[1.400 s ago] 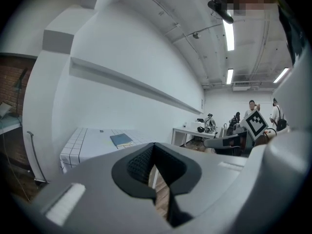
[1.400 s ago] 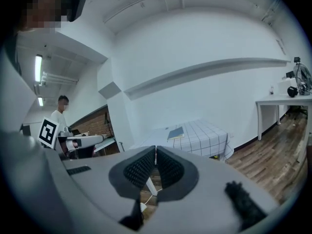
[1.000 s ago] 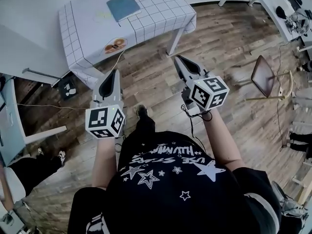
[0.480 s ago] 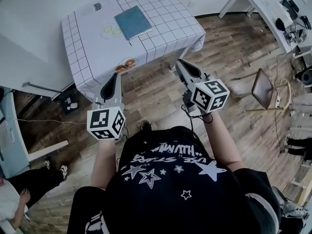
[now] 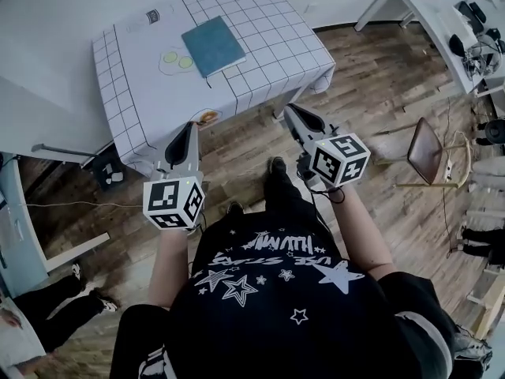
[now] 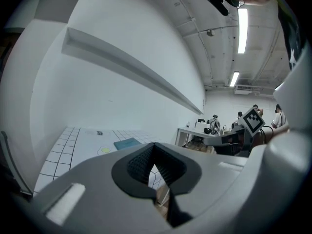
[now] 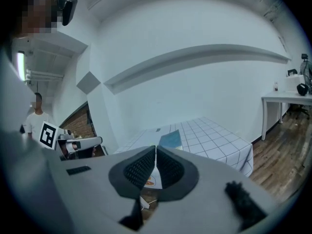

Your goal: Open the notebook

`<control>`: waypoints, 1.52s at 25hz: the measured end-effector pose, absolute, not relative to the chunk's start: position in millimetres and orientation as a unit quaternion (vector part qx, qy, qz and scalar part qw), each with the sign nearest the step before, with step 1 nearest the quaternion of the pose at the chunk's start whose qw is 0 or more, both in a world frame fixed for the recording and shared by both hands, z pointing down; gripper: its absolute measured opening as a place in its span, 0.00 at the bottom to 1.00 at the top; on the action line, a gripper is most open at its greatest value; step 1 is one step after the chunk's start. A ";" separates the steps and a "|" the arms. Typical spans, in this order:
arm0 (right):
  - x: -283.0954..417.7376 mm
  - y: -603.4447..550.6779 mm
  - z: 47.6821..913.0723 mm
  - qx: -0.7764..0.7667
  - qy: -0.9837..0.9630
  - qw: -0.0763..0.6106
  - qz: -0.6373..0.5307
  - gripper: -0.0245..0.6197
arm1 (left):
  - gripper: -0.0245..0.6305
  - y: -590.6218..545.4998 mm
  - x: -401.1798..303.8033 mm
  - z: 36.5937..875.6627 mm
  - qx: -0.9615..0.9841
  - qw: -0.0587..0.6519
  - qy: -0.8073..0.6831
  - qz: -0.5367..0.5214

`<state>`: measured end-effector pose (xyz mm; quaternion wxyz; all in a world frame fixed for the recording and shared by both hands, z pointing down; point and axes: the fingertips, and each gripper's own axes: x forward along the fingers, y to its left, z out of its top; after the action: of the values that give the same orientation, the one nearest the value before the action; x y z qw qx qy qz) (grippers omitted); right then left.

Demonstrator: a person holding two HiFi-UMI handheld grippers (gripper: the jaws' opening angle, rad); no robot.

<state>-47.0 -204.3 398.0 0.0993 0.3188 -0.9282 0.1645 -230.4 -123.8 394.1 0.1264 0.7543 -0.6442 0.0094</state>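
notebook [image 5: 213,46] — closed, on table [image 5: 134,93], well ahead | left gripper [image 5: 191,126], right gripper [image 5: 291,110] — closed, empty

desk [image 5: 260,22]: covered with a white cloth with a grid of thin lines, standing against the white wall
round marks [image 5: 177,59]: two yellow-green circles printed on the cloth
orange print [image 5: 208,118]: on the hanging edge of the cloth
floor [image 5: 371,85]: brown wooden planks
chair [image 5: 426,125]: brown seat, thin legs, right of the desk, well apart from it
second desk [image 5: 430,14]: white, top right, with dark devices on it
seated person [image 5: 59,322]: dark trouser legs, bottom left
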 end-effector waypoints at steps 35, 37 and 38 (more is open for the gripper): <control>-57.4 -446.0 406.2 0.099 -0.972 0.092 0.195 0.06 | 0.08 -331.2 -136.9 401.4 0.653 0.097 -0.739 0.137; -58.3 -451.1 409.1 0.091 -0.972 0.092 0.195 0.06 | 0.14 -335.7 -131.7 408.3 0.648 0.089 -0.738 0.163; -58.8 -453.8 410.0 0.089 -0.972 0.091 0.196 0.06 | 0.15 -337.7 -130.0 413.5 0.646 0.088 -0.738 0.176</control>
<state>-58.8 -453.8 410.0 0.0912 0.0893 -0.9723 0.1956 -130.0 -337.7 413.5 0.0884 0.6458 -0.7378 0.1755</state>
